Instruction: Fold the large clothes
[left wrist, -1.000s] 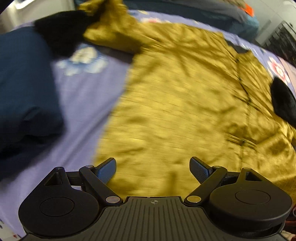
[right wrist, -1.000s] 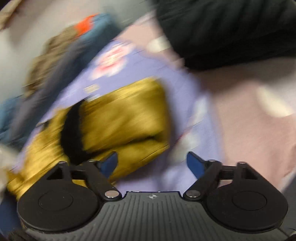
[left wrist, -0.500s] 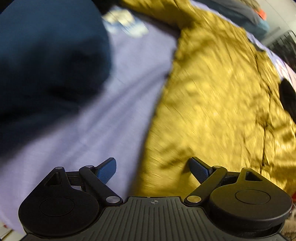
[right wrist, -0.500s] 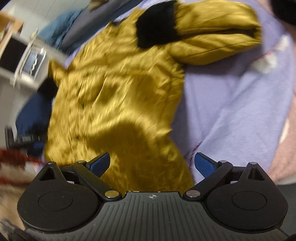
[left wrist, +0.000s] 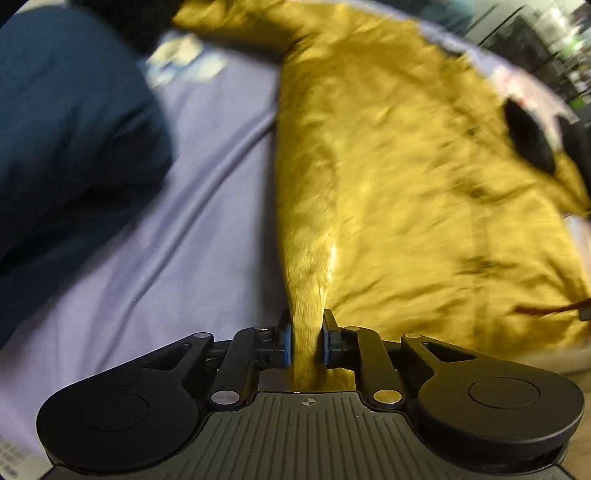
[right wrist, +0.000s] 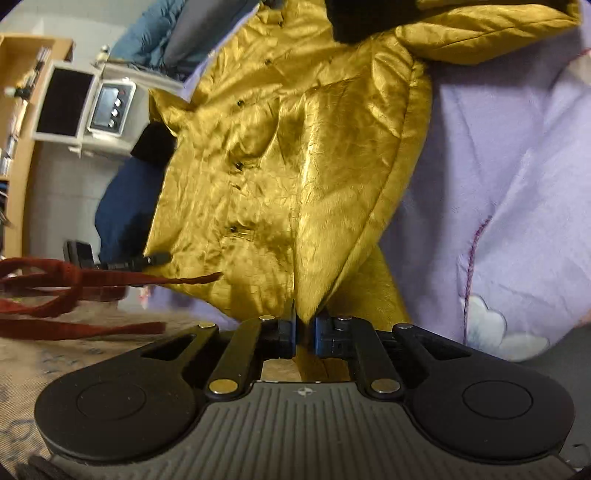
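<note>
A large shiny mustard-gold jacket (left wrist: 406, 177) with black cuffs (left wrist: 528, 140) lies spread on a lilac bedsheet (left wrist: 166, 236). My left gripper (left wrist: 305, 338) is shut on the jacket's near hem at its left corner, with a ridge of cloth running up from the jaws. In the right wrist view the same jacket (right wrist: 280, 155) fills the middle. My right gripper (right wrist: 304, 332) is shut on the hem at the other corner, and the cloth rises from the jaws in a fold. A black cuff (right wrist: 365, 18) shows at the top.
A dark blue bundle of cloth (left wrist: 70, 122) lies on the sheet left of the jacket. Red straps (right wrist: 62, 291) hang at the left of the right wrist view, above the floor. A white cabinet with a small device (right wrist: 85, 107) stands beyond the bed.
Both grippers were open above the jacket; now both have come down to the near hem and shut on it, and the cloth is pulled into ridges.
</note>
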### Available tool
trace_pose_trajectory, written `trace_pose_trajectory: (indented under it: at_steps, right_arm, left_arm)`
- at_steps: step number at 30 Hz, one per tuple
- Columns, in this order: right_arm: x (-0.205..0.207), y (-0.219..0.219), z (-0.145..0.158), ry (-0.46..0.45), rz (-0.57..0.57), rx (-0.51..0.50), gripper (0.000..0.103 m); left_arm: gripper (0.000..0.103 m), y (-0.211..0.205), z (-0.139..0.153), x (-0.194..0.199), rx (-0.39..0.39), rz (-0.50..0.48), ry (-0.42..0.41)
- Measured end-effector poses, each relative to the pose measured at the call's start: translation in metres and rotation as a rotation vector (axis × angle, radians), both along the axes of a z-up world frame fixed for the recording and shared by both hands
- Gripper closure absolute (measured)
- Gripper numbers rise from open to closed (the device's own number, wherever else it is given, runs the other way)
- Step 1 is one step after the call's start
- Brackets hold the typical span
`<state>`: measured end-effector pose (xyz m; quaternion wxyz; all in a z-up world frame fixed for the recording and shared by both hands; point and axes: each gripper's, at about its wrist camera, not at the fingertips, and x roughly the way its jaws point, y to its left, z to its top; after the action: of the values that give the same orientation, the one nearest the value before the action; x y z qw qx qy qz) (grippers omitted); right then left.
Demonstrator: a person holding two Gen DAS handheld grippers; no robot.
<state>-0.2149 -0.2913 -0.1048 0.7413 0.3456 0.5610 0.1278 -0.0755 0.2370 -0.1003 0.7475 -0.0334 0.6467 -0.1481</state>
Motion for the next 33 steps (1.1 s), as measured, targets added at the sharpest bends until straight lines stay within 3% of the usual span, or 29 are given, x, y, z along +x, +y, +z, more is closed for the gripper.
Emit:
trace_pose_trajectory:
  at_steps: [3, 5, 8, 9, 10, 11, 14, 17, 21, 25, 27, 30, 33]
  right_arm:
    - [-0.007, -0.004, -0.014, 0.097, 0.023, -0.159, 0.092]
    - [-0.008, -0.005, -0.031, 0.143, 0.016, -0.231, 0.091]
    - [-0.002, 0.001, -0.048, 0.172, -0.042, -0.275, 0.088]
    - [0.0, 0.007, -0.05, 0.166, -0.033, -0.33, 0.082]
    - [0.003, 0.014, -0.051, 0.166, -0.018, -0.393, 0.063]
    - [0.003, 0.021, -0.052, 0.168, 0.002, -0.455, 0.048]
    - [0.001, 0.033, -0.039, 0.131, 0.077, -0.544, 0.049]
    - [-0.001, 0.036, -0.013, 0.092, 0.121, -0.613, 0.043]
    - [0.008, 0.029, 0.032, -0.041, 0.048, -0.618, 0.042]
    - [0.043, 0.032, 0.049, -0.164, -0.011, -0.574, 0.039]
    - [0.063, 0.047, 0.042, -0.192, 0.022, -0.579, 0.039]
    - [0.091, 0.066, 0.025, -0.205, 0.079, -0.617, 0.039]
    - [0.115, 0.077, -0.009, -0.125, 0.123, -0.668, 0.037]
  left_arm:
    - [0.045, 0.005, -0.029, 0.007, 0.064, 0.049, 0.042]
    - [0.033, -0.002, -0.038, 0.012, 0.096, 0.069, 0.034]
    - [0.029, -0.009, -0.036, 0.017, 0.124, 0.085, 0.033]
    - [0.025, -0.011, -0.034, 0.019, 0.135, 0.074, 0.037]
    - [0.021, -0.014, -0.029, 0.019, 0.149, 0.064, 0.038]
    - [0.003, -0.017, -0.022, 0.02, 0.157, 0.059, 0.027]
    - [0.0, -0.022, 0.01, 0.022, 0.183, 0.078, -0.094]
    - [0.0, -0.027, 0.033, 0.031, 0.124, 0.115, -0.157]
    - [0.0, -0.062, 0.034, 0.051, 0.022, 0.097, -0.183]
    - [0.0, -0.119, 0.01, 0.059, 0.004, -0.018, -0.178]
    - [0.0, -0.142, -0.01, 0.055, 0.021, -0.077, -0.141]
    - [0.0, -0.172, -0.042, 0.051, 0.113, -0.148, -0.073]
    - [0.0, -0.191, -0.057, 0.041, 0.175, -0.209, -0.113]
